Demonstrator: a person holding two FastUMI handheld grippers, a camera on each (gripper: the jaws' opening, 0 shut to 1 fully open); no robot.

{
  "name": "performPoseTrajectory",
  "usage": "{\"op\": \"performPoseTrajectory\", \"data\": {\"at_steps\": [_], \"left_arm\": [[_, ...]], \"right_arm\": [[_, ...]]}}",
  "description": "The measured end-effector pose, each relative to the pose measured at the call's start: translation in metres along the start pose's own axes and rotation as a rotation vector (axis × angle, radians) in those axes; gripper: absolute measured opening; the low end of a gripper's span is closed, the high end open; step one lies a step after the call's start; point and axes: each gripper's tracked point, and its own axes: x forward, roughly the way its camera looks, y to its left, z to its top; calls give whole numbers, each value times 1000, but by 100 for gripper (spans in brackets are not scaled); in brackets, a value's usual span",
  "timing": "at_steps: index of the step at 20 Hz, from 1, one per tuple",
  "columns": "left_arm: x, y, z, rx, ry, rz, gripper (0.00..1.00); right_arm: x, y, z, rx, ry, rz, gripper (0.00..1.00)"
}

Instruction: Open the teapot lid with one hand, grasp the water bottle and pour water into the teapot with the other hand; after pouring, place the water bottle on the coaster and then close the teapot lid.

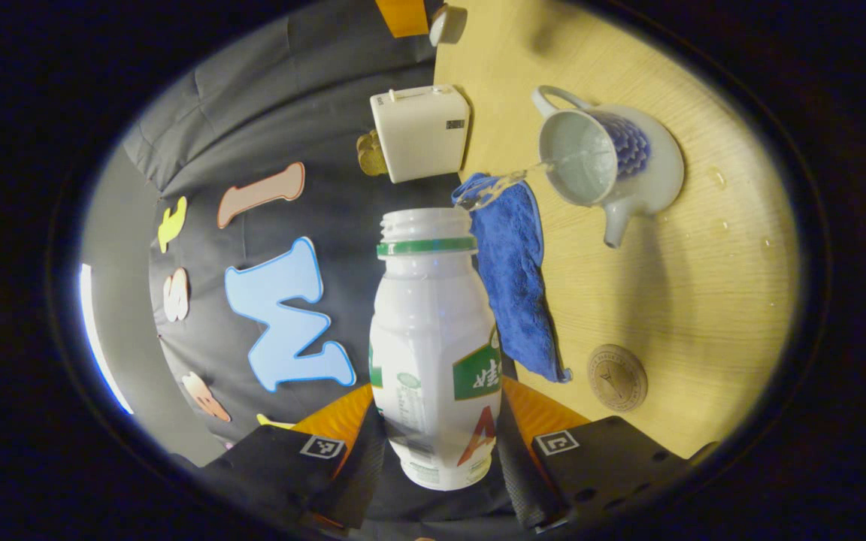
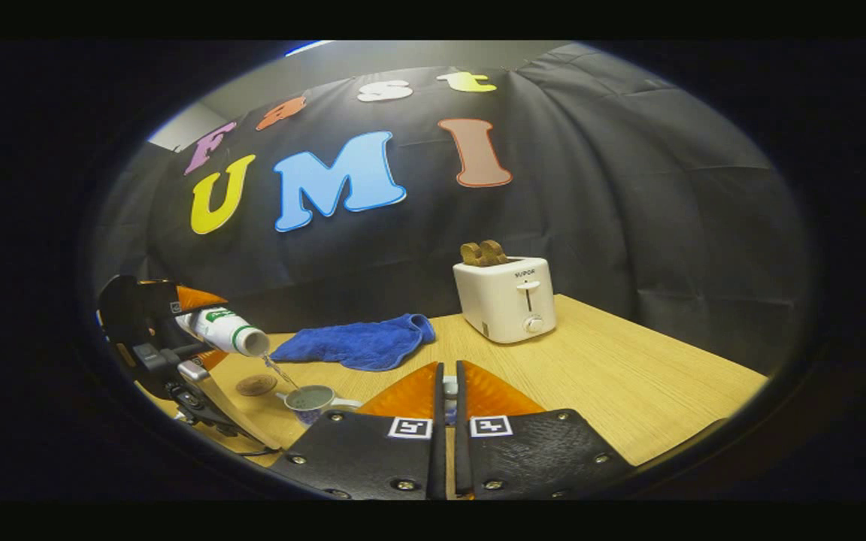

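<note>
My left gripper (image 1: pixel 437 451) pinches the smooth white plastic water bottle (image 1: pixel 433 353), tilted, streaming water into the open glazed teapot (image 1: pixel 606 161) on the woodgrain table (image 1: pixel 704 300). My right gripper (image 2: pixel 448 398) looks nearly pressed together; whether it holds the lid, I cannot tell. A round coaster (image 1: pixel 617 377) lies beside a fuzzy blue cloth (image 1: pixel 512 285).

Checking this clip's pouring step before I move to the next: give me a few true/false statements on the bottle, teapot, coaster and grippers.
1. The left gripper holds the water bottle tipped, water streaming into the teapot. True.
2. The teapot lid is on the pot. False: the pot's mouth is open.
3. The bottle stands on the coaster. False: the coaster is bare.
4. The blue cloth lies on the table near the toaster. True.
5. The right gripper is wide open. False: its fingers are nearly together.
</note>
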Motion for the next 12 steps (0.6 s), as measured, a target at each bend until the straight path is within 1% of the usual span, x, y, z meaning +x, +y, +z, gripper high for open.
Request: {"op": "performPoseTrajectory", "data": {"at_steps": [1,3,12], "left_arm": [[0,1,0,1,2,0,71],[0,2,0,6,2,3,83],[5,11,-5,47,5,13,83]], "right_arm": [[0,0,1,0,0,1,4],[0,0,0,-2,1,0,4],[1,2,-3,-6,12,3,4]]}}
